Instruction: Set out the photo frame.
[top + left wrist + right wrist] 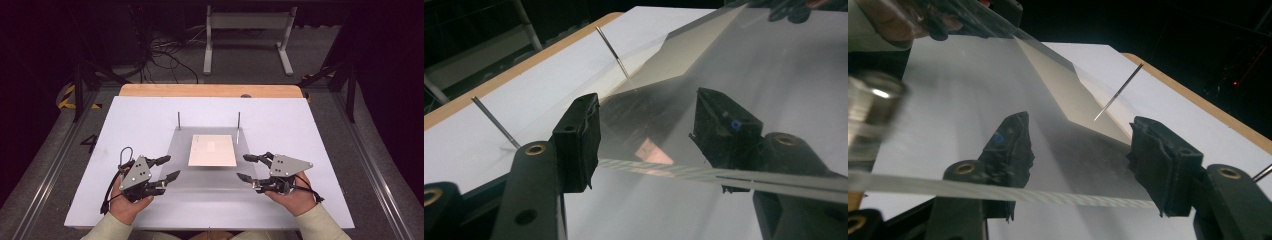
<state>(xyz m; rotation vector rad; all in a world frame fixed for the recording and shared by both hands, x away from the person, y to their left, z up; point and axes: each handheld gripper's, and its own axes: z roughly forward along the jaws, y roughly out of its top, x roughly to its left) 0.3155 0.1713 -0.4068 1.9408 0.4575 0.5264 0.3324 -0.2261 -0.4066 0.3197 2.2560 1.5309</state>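
Dark floor with cables and a white frame stand [248, 35] lies beyond a wooden table [210, 90] covered by a white board [125, 130]. On that board, near its middle, lies a clear plastic sheet [210, 182], its far edge at two thin upright metal pins [179, 120] [238, 120]. A white paper rectangle [212, 150] sits flat within the sheet's outline, between and nearer than the pins; whether it is over or under the plastic cannot be told.

In the left gripper view the sheet's [744, 65] near edge runs as a bright band across the lower frame, and the paper [679, 55] shows beyond, close to one pin [616, 55]. The right gripper view shows the same sheet [963, 100], the paper [1063, 95] and a pin [1118, 92].

At the sheet's left edge the left gripper [164, 168] [646, 140] rests in the person's left hand [127, 202], jaws spread wide, holding nothing. At the right edge the right gripper [248, 167] [1078, 155] sits in the right hand [295, 197], jaws likewise wide apart and empty. Each gripper's jaws point inward toward the paper, with the plastic's edge lying across the gap between them. Cream sleeves [320, 225] enter from below.
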